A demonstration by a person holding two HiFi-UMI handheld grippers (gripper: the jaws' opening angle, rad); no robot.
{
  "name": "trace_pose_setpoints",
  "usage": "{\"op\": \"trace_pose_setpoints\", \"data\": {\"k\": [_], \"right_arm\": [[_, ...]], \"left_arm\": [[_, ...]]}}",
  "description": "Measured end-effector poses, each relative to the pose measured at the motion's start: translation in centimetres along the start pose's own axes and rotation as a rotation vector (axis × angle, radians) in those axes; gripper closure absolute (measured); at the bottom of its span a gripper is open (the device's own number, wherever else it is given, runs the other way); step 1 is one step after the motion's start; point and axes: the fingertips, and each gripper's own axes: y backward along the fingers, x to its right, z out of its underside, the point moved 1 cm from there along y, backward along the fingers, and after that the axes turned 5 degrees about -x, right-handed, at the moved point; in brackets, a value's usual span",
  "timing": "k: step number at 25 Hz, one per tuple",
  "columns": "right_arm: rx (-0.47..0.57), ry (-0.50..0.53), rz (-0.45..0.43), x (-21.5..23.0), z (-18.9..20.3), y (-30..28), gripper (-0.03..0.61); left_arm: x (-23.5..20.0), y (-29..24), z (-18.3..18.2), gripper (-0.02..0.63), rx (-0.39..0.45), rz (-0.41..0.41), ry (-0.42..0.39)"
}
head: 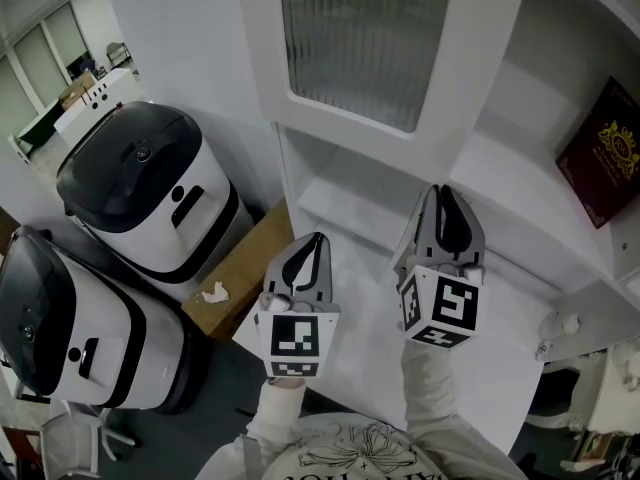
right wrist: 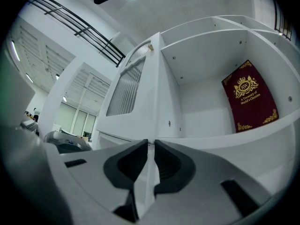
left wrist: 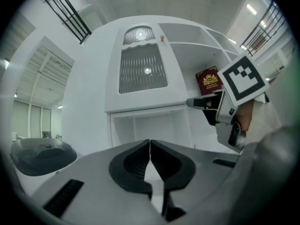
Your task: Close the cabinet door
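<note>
Most of the white cabinet [head: 520, 183] runs past the head view's top and right edges. Its door [head: 360, 38], white-framed around ribbed glass, stands swung out at the open compartment's left, its upper part cropped. Only the left gripper view shows its arched top pane. A rounded black-and-white machine [head: 150, 193] and its twin [head: 70, 318], partly cut off, sit further left, with a cardboard box [head: 240, 268] beside the cabinet. A dark red book [head: 605, 153] stands inside, its gold crest clear only in the right gripper view. The left gripper [head: 318, 238] and right gripper [head: 443, 190] hang before the shelves, both clenched and empty.
</note>
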Motion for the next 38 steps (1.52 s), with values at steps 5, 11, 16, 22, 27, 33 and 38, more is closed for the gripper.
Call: {"op": "trace_pose_setpoints", "data": {"k": [5,11,16,22,27,33,38], "right_arm": [[0.000,-0.006,0.009,0.1,0.0,0.0,0.534],[0.007,-0.011,0.007,-0.2,-0.1,0.4,0.531],[0.004,-0.015,0.001,-1.0,-0.2,1.3,0.531],[-0.034,-0.033,0.000,-1.9,0.8,2.6,0.532],[-0.062,-0.033,-0.009,-3.2,1.6,3.8,0.546],[-0.068,-0.038,-0.011,-4.7,2.0,5.2,0.555],[-0.072,-0.033,-0.002,-5.5,2.2,6.1,0.565]], "left_arm": [[-0.1,0.3,-0.3,0.609,0.006,-0.005,-0.002],[-0.6,1.3,-0.6,0.609,0.018,-0.012,0.004],[-1.1,2.1,-0.9,0.609,0.031,-0.019,0.002],[-1.9,3.0,-1.2,0.609,0.041,-0.024,0.010],[-2.3,3.6,-1.4,0.609,0.051,-0.015,0.014],[-2.7,4.4,-1.4,0.609,0.059,0.002,0.016],[-3.2,4.9,-1.5,0.609,0.069,0.011,0.016]]}}
